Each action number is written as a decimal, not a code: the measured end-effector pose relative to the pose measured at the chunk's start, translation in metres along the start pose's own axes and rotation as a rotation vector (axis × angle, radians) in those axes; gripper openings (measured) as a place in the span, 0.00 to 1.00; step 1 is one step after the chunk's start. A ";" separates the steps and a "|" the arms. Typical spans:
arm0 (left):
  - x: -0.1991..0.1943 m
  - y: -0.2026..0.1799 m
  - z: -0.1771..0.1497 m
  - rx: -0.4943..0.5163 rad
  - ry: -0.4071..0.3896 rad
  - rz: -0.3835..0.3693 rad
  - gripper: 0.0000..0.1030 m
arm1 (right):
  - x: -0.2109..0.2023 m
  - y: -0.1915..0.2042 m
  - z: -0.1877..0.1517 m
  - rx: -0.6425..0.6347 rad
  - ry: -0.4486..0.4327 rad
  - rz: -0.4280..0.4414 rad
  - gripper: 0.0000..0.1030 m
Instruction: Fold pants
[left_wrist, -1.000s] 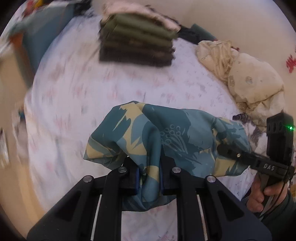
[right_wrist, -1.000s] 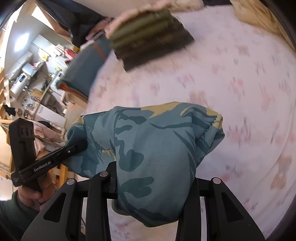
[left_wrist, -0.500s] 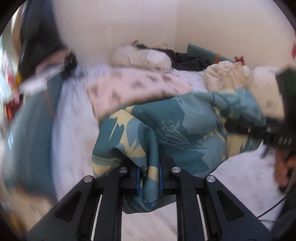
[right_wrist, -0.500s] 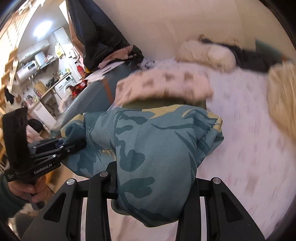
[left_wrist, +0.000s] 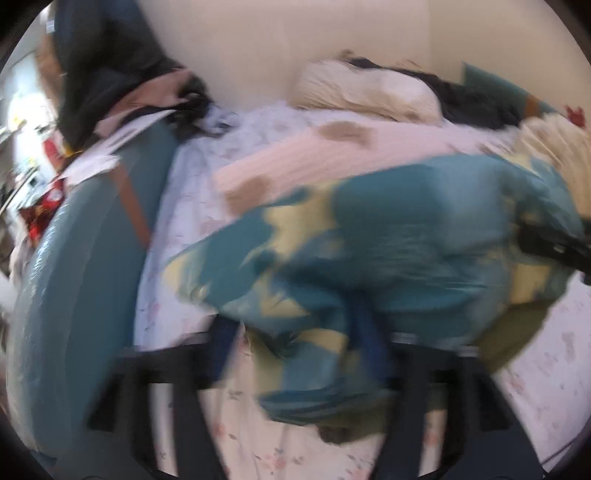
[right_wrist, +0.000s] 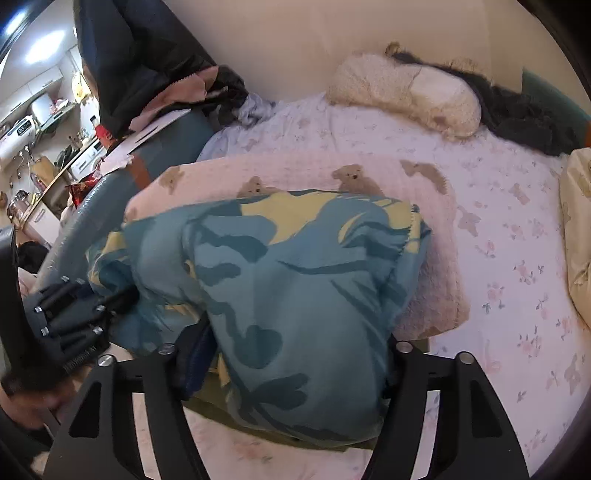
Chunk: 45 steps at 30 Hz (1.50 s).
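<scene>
A: Two grippers, one bundle. The pants (right_wrist: 295, 295), teal with yellow blotches, are bunched up between them above the bed (right_wrist: 509, 229).

B: Is the right gripper (right_wrist: 291, 354) gripping them?

A: Cloth fills the whole gap between its fingers and drapes over both, hiding the tips. The fingers stand fairly wide around the bulk, so it looks clamped on a thick wad of the pants.

B: And the left gripper (left_wrist: 299, 343)?

A: Its own view is badly smeared. The pants (left_wrist: 388, 251) spill over its fingers, which look spread apart, but whether it pinches the cloth I cannot tell. In the right view it (right_wrist: 66, 317) shows at the left edge, its tips buried in the pants' edge, a hand below it at the handle.

B: What lies under the bundle?

A: A pink blanket (right_wrist: 424, 206) with bear prints, folded on the floral sheet just behind the pants. Dark olive cloth (right_wrist: 221, 402) shows beneath the bundle's near edge.

B: Anything farther back?

A: A fluffy cream pillow (right_wrist: 406, 92) against the wall, dark clothing (right_wrist: 524, 118) beside it, and a blue footboard (left_wrist: 74, 280) along the bed's left side.
</scene>
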<state>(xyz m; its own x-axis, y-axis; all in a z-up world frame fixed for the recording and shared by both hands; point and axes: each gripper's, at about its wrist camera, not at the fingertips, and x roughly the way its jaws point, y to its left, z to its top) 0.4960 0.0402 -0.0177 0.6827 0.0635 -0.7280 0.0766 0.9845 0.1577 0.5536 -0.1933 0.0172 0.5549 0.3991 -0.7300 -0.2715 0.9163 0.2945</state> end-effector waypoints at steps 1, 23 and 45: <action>-0.001 0.006 -0.001 -0.010 -0.020 0.026 0.84 | -0.005 -0.005 -0.006 0.015 -0.025 0.006 0.71; -0.079 0.036 -0.042 -0.189 -0.076 0.034 0.84 | -0.090 -0.032 -0.031 0.123 -0.089 -0.134 0.84; -0.364 0.014 -0.270 -0.273 -0.270 -0.038 1.00 | -0.332 0.115 -0.276 -0.015 -0.294 -0.185 1.00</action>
<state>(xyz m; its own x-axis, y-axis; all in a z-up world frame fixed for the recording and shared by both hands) 0.0528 0.0750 0.0693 0.8529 0.0161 -0.5219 -0.0652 0.9950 -0.0760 0.1209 -0.2296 0.1231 0.7982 0.2211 -0.5604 -0.1555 0.9743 0.1629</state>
